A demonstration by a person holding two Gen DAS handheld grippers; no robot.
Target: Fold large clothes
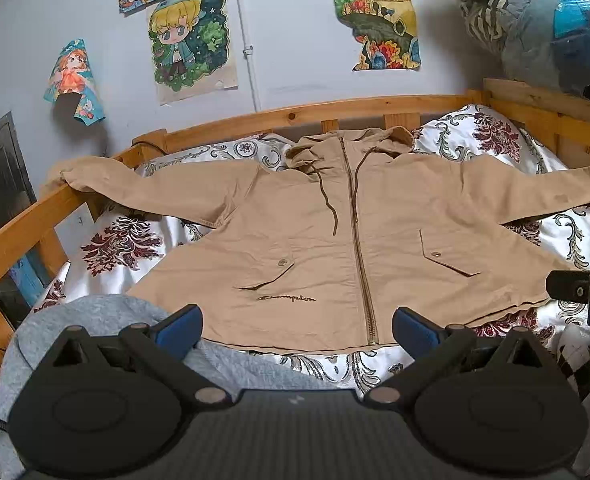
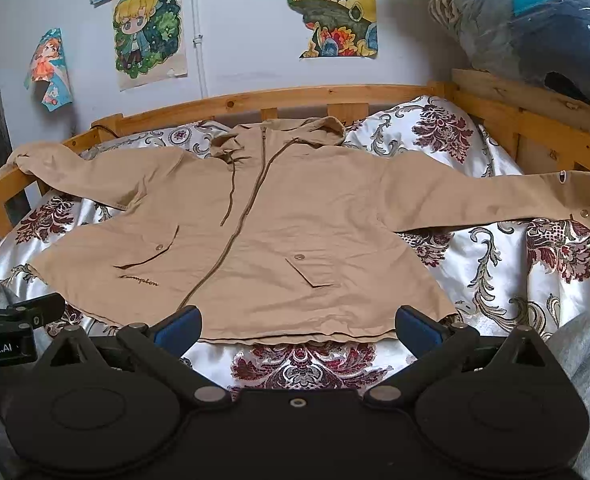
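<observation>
1. Tan hooded jacket (image 1: pixel 335 240): spread flat, front up, zipped, on the floral bedspread (image 1: pixel 123 240); hood toward the wooden bed rail (image 1: pixel 295 112) at the far side, hem nearest the cameras.
2. Sleeves: stretched out to both sides; left-hand cuff (image 1: pixel 61 174) draped over the rail corner, the other cuff (image 2: pixel 583 204) lying near the bed's opposite side rail.
3. Left gripper (image 1: pixel 297 330): blue-padded fingers (image 1: pixel 179 328) spread wide, empty, hovering just above the hem near the zipper's lower end.
4. Right gripper (image 2: pixel 297 326): fingers (image 2: pixel 419 328) likewise parted, nothing held, poised over the hem on the jacket's pocket side.
5. Grey garment (image 1: pixel 107 320): lying beside the jacket's hem corner, under the left gripper.
6. Cartoon posters (image 1: pixel 191 44): taped to the pale wall behind.
7. Bagged clothes bundle (image 2: pixel 535 24): resting on the raised frame at the far corner.
</observation>
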